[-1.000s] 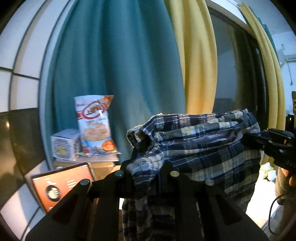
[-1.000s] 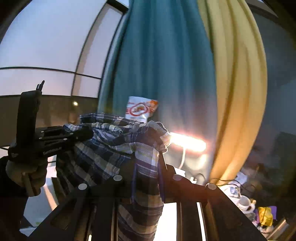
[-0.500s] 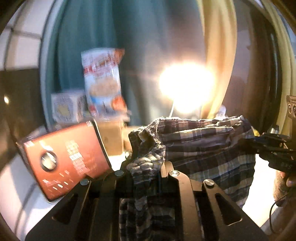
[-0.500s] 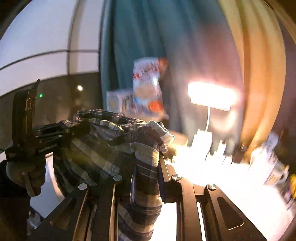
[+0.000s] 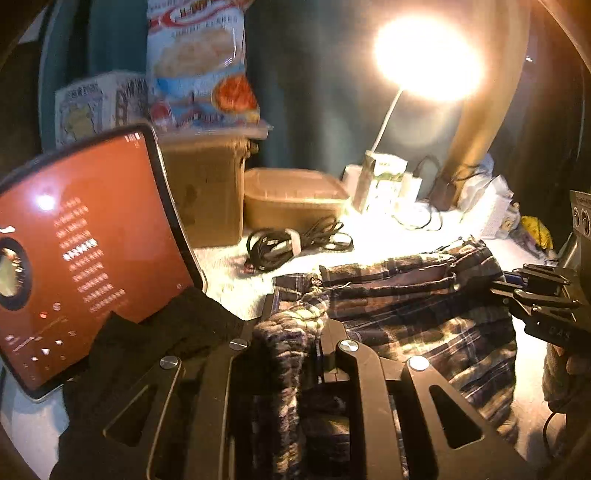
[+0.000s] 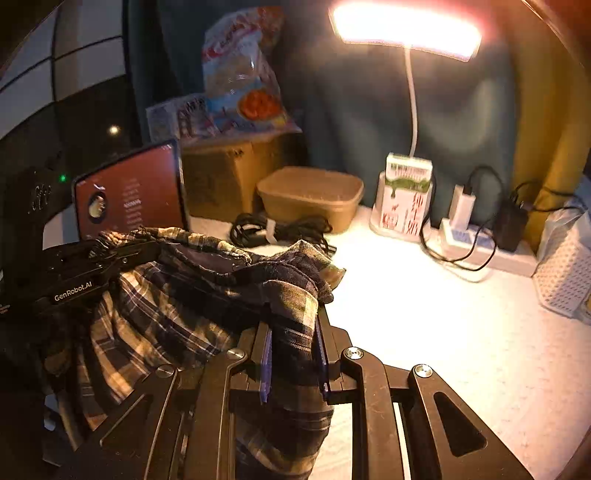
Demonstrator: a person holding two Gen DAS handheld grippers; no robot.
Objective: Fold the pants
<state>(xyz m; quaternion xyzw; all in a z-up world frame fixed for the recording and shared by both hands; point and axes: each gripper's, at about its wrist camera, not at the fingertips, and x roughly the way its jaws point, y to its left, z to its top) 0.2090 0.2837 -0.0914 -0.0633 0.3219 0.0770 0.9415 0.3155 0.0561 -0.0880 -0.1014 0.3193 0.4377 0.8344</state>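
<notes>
The plaid pants (image 5: 413,306) hang by their waistband, stretched between my two grippers above a white table (image 6: 443,332). My left gripper (image 5: 291,332) is shut on one end of the waistband; it also shows at the left of the right wrist view (image 6: 110,254). My right gripper (image 6: 291,325) is shut on the other end of the pants (image 6: 177,314); it also shows at the right edge of the left wrist view (image 5: 517,288). The legs hang down below the frames' lower edges.
A lit tablet (image 5: 85,254) leans at the left with a dark cloth (image 5: 155,339) beside it. A coiled black cable (image 6: 277,229), a brown lidded container (image 6: 310,195), a cardboard box (image 6: 221,177), a carton (image 6: 406,195), a lit desk lamp (image 6: 406,29) and a power strip (image 6: 476,243) line the back.
Both grippers have moved down with the pants, from up in front of the curtains to just above the table. Both stay shut on the waistband.
</notes>
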